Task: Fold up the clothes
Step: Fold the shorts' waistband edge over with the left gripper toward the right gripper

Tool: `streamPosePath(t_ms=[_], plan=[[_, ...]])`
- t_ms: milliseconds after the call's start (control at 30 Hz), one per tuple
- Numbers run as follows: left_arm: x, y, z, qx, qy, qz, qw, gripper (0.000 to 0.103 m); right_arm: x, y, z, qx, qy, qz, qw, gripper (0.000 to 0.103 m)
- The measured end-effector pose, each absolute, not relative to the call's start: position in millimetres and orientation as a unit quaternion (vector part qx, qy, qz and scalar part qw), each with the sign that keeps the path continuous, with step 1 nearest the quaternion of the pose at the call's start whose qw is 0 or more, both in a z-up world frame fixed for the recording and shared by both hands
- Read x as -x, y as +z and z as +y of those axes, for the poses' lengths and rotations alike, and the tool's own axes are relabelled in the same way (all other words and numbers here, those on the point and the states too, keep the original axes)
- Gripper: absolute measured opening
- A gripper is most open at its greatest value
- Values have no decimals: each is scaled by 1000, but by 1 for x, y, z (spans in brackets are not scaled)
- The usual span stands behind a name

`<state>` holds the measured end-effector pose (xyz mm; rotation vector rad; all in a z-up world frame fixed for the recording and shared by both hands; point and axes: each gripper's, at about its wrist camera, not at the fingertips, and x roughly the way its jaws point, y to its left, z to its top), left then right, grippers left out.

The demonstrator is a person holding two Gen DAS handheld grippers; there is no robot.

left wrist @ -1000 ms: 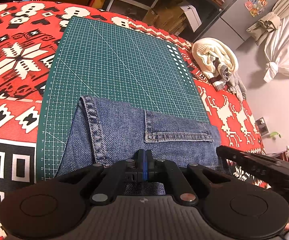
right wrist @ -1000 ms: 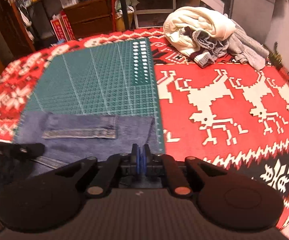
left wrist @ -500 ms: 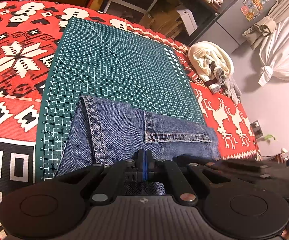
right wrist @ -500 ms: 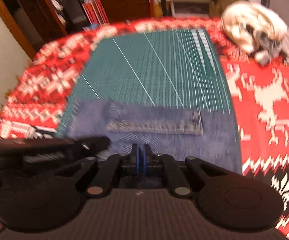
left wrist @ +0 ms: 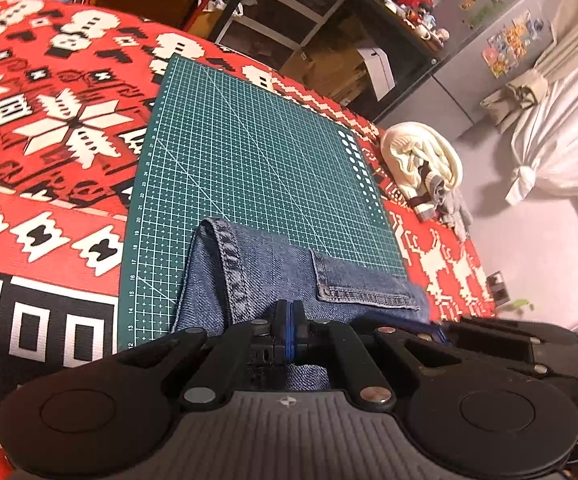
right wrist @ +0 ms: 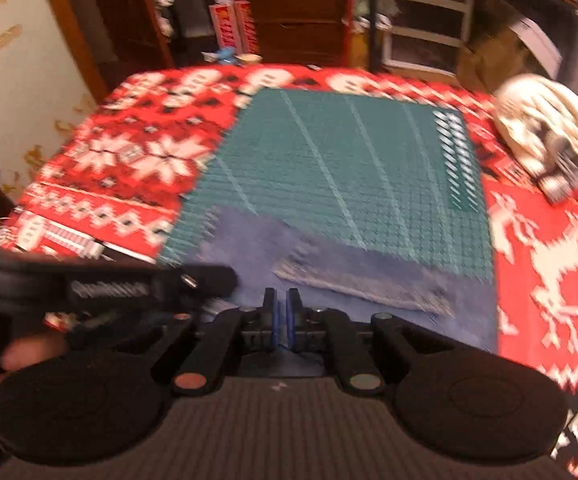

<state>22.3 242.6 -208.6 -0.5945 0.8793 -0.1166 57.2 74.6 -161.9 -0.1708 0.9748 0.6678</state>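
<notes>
The folded blue jeans (left wrist: 273, 276) lie on the near portion of the green cutting mat (left wrist: 249, 160), which rests on a red, white and black patterned blanket (left wrist: 49, 128) covering the work surface. A stitched seam runs up the left part of the denim, and a hemmed edge lies across the right part; the right end of the denim reaches past the mat's right edge onto the blanket. The left gripper (left wrist: 287, 324) is positioned at the near edge of the jeans with its blue-padded fingers pressed together, and denim is visible directly below them, pinched between the pads. The right gripper (right wrist: 280, 316) is positioned at the near edge of the same garment, close beside the left gripper; its fingers stand with a narrow gap between them, and the motion blur in the right wrist view does not permit a determination of whether fabric is gripped there. In the left wrist view, the right gripper's body appears at lower right, just beside the left one. A pile of cream and grey clothing (left wrist: 425, 168) lies on the blanket beyond the mat's far right corner, well apart from the jeans.
</notes>
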Motion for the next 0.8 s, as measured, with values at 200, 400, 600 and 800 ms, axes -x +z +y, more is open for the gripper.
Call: streamPosePath(t_ms=[200, 400, 600, 800], plan=[[-17, -207, 261, 308, -52, 409, 857, 5, -81, -167, 105, 53, 322, 495, 806, 6], [-19, -217, 282, 341, -48, 418, 841, 5, -91, -195, 120, 66, 295, 535, 789, 5], [-26, -233, 297, 365, -53, 440, 819, 5, -94, -191, 118, 51, 292, 545, 784, 8], [-28, -243, 310, 393, -63, 453, 798, 4, -95, -178, 124, 19, 319, 554, 769, 8]])
